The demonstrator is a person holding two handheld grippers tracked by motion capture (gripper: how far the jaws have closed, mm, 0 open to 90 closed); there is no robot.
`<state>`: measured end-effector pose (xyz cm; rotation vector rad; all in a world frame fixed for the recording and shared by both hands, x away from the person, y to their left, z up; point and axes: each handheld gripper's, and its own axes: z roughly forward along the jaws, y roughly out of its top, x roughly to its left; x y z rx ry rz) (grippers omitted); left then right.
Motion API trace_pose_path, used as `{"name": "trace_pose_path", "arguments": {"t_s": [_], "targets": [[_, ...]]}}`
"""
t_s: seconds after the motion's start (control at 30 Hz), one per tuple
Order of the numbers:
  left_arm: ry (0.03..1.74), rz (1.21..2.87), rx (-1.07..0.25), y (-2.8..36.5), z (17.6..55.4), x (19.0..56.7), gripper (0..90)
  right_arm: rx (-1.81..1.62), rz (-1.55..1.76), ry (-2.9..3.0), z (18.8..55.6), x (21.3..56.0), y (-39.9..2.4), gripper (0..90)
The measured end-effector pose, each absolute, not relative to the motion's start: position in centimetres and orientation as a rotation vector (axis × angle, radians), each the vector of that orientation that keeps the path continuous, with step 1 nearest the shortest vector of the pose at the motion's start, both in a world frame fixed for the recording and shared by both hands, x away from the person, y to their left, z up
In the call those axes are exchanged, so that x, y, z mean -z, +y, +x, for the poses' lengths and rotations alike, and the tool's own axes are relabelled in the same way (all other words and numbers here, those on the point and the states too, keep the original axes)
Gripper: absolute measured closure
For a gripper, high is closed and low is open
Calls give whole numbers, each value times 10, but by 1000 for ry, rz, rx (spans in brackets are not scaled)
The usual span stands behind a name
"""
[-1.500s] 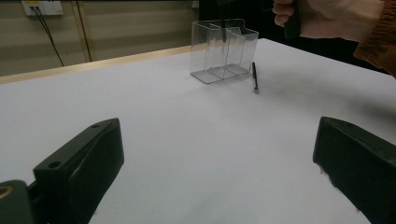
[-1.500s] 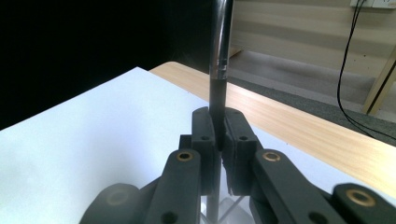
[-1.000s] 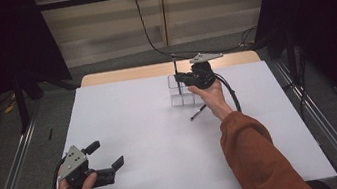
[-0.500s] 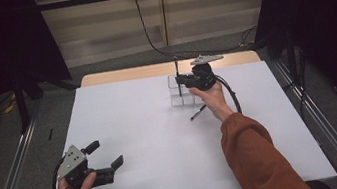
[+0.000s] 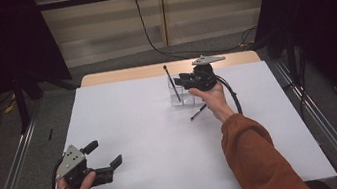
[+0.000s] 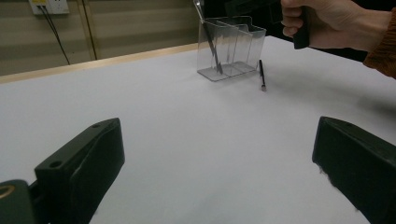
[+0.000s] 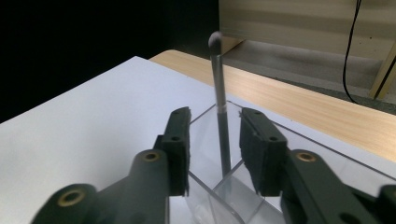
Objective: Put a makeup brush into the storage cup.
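At the far middle of the white table stands a clear plastic holder with several compartments, and a dark, slim brush leans inside it, its rounded tip rising above the rim and tilted toward the left. The right gripper hangs just above the holder, a hand wrapped round its body; in the right gripper view its jaws stand apart on either side of the brush without pressing it (they have just been opening, with the brush standing between them in the holder). A second brush lies flat on the table just near of the holder, beside the person's right wrist; the left gripper view shows it right of the holder. The left gripper rests low at the near left of the table, well apart from the holder, its jaws spread wide with nothing between them.
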<state>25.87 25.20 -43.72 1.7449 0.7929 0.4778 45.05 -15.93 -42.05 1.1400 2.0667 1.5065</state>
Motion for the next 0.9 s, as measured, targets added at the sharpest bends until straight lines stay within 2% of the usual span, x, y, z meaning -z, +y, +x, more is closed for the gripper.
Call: {"name": "trace_pose_path", "arguments": {"t_s": [0.07, 0.17, 0.27, 0.53, 0.77, 0.9], "targets": [[790, 1747, -481, 252, 259, 437, 23, -1514, 1136, 2062, 449, 420, -160, 558], [792, 1745, -480, 252, 259, 437, 23, -1520, 1117, 2062, 447, 418, -159, 522], [793, 1744, -481, 252, 259, 437, 23, -1512, 1080, 2078, 442, 415, -156, 402], [792, 1754, -483, 252, 259, 438, 25, -1513, 1038, 2071, 428, 412, -158, 170], [786, 1769, -490, 251, 259, 437, 25, -1550, 1043, 2054, 415, 415, -166, 31], [788, 1759, -492, 252, 259, 437, 25, -1549, 1057, 2042, 409, 418, -171, 15]]}}
